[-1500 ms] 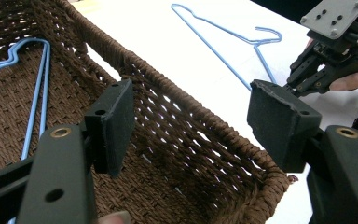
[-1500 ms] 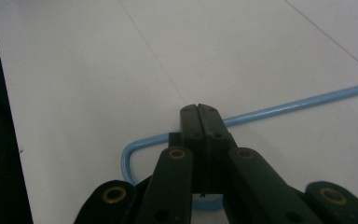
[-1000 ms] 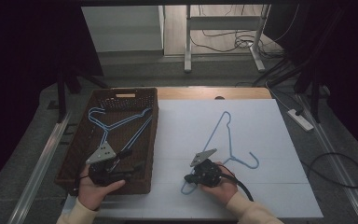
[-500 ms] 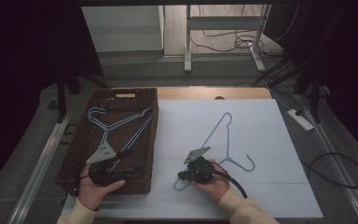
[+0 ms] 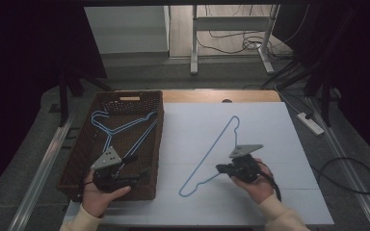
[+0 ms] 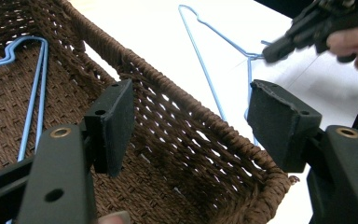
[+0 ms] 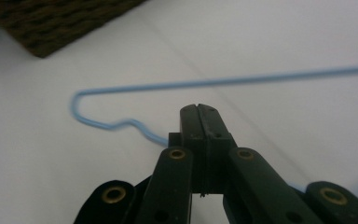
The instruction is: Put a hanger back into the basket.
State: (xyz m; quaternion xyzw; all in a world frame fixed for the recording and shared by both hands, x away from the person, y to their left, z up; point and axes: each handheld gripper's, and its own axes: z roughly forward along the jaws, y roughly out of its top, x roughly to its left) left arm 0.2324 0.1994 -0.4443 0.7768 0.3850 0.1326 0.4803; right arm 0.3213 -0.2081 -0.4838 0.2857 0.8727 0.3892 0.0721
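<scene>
In the high view the right gripper sits at about five o'clock on the white table, its jaws clamped tight on the wire of the blue hanger, which lies across the table's middle with its hook toward twelve o'clock. The left gripper hovers at seven o'clock over the near end of the wicker basket, jaws spread wide and holding nothing. To move the hanger well, I judge the grip should stay firm and the lift level, so the long wire does not swing or snag the basket rim. The right gripper view shows what the high view cannot: the pads meeting flush on the wire near the bent shoulder. The left gripper view shows the basket weave and the second hanger inside at ten o'clock.
</scene>
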